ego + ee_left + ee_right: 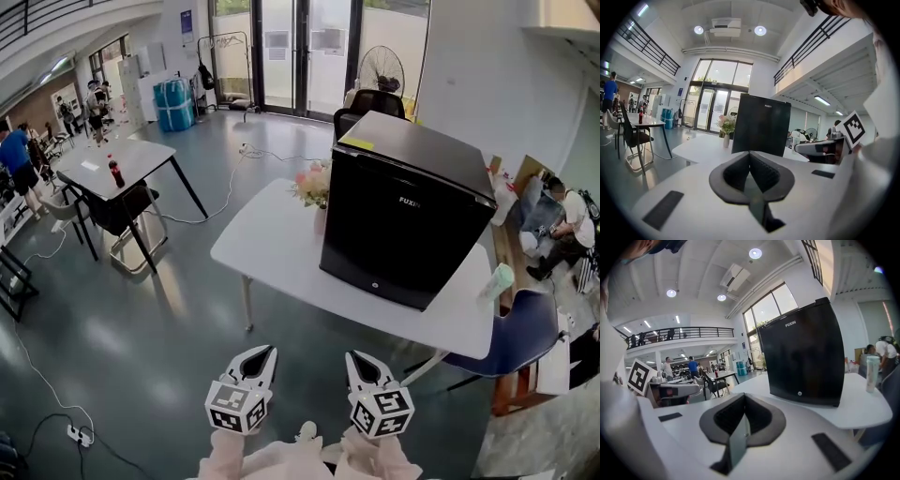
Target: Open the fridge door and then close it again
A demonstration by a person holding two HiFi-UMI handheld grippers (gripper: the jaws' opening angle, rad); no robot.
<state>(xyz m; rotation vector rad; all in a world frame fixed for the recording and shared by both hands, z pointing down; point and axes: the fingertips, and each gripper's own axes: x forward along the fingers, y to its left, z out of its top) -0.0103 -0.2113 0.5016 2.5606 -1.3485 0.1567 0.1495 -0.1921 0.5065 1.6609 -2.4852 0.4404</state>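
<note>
Well ahead of left hand-held gripper (pixel 258 356) and right hand-held gripper (pixel 362 360), both closed, empty: black fridge (pixel 403 225).

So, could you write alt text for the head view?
A black fridge, door shut, stands on a white table beside a vase of flowers. Below, the left gripper and right gripper, both shut and empty, point toward it, short of the table.
</note>
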